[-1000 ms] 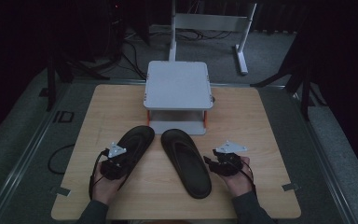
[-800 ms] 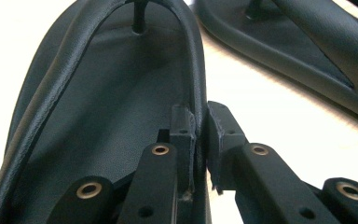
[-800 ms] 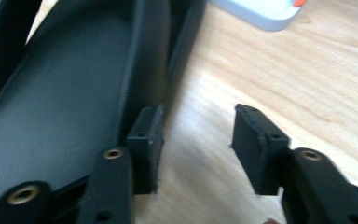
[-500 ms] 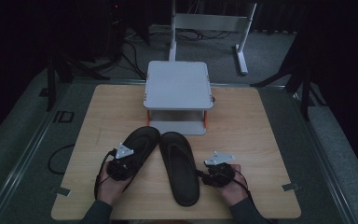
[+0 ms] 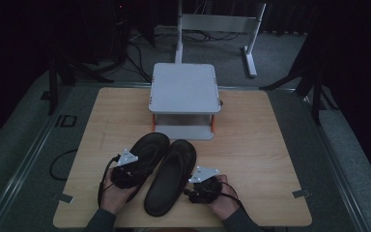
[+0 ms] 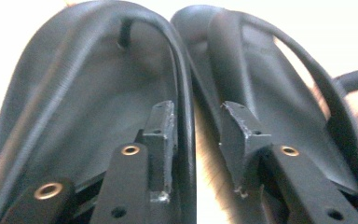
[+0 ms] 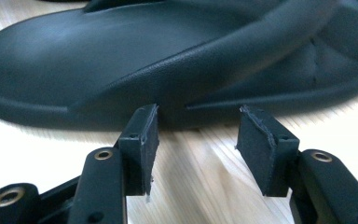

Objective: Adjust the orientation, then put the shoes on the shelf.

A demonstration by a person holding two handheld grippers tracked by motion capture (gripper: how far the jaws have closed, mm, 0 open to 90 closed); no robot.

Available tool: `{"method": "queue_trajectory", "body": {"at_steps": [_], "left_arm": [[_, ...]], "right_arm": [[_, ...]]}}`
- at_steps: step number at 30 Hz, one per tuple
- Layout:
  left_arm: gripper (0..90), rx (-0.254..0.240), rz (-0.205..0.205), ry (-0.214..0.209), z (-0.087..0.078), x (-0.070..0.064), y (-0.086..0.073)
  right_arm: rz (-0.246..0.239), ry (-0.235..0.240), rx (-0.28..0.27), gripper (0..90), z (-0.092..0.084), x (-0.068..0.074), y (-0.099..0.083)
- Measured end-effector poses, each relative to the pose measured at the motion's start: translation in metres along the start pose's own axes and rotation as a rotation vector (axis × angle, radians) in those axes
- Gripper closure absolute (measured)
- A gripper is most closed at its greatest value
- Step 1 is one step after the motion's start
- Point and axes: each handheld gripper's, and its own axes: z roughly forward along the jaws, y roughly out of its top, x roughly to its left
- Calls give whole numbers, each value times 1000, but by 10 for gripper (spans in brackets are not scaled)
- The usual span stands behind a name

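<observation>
Black sandals, matte rubber, side by side, touching

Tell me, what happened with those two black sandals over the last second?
The right sandal was swung round: its heel end came in from the right and its toe now lies beside the left sandal. The right hand-held gripper followed it leftward and nearer the person; its jaws are open. The left hand-held gripper shifted only slightly. The grey stand and the table stayed put.
</observation>
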Motion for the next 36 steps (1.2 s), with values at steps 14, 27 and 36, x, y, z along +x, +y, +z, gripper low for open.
{"method": "queue_trajectory", "body": {"at_steps": [14, 27, 36], "left_arm": [[405, -44, 4, 20, -11, 6, -5], [252, -18, 47, 48, -4, 0, -8], [186, 8, 89, 55, 4, -7, -8]], "right_arm": [[-18, -13, -40, 464, -7, 0, 5], [87, -91, -74, 461, -34, -34, -13], [105, -95, -75, 461, -35, -39, -18]]}}
